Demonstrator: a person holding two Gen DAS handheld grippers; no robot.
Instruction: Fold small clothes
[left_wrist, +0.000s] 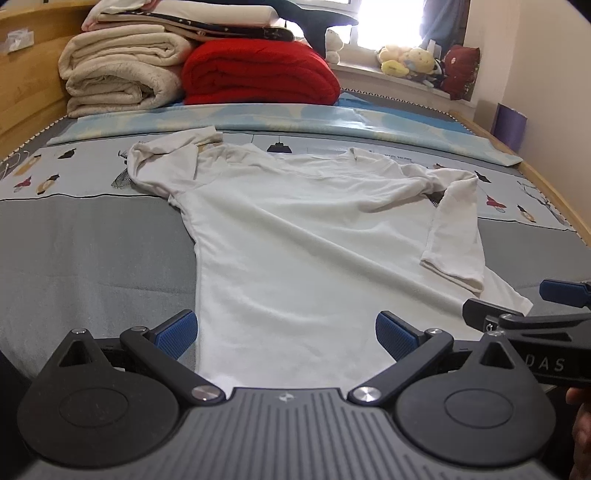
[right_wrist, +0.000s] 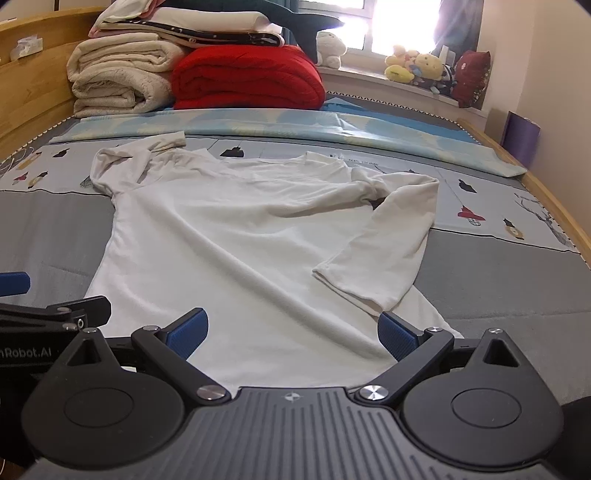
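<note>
A white long-sleeved shirt (left_wrist: 295, 236) lies flat on the bed, hem towards me and neck far. Its right sleeve (left_wrist: 456, 232) is folded down onto the body; its left sleeve (left_wrist: 166, 158) is bunched up near the shoulder. My left gripper (left_wrist: 286, 334) is open, blue pads on either side of the hem's left part, just above it. My right gripper (right_wrist: 293, 332) is open over the hem's right part of the shirt (right_wrist: 240, 243), close under the folded sleeve cuff (right_wrist: 354, 284). Each gripper shows at the edge of the other's view.
The bed has a grey and patterned cover (left_wrist: 74, 251). Folded cream blankets (left_wrist: 122, 70) and a red blanket (left_wrist: 258, 74) are stacked at the far end. Plush toys (left_wrist: 406, 61) sit on the windowsill. A wooden bed frame (left_wrist: 554, 192) runs along the right.
</note>
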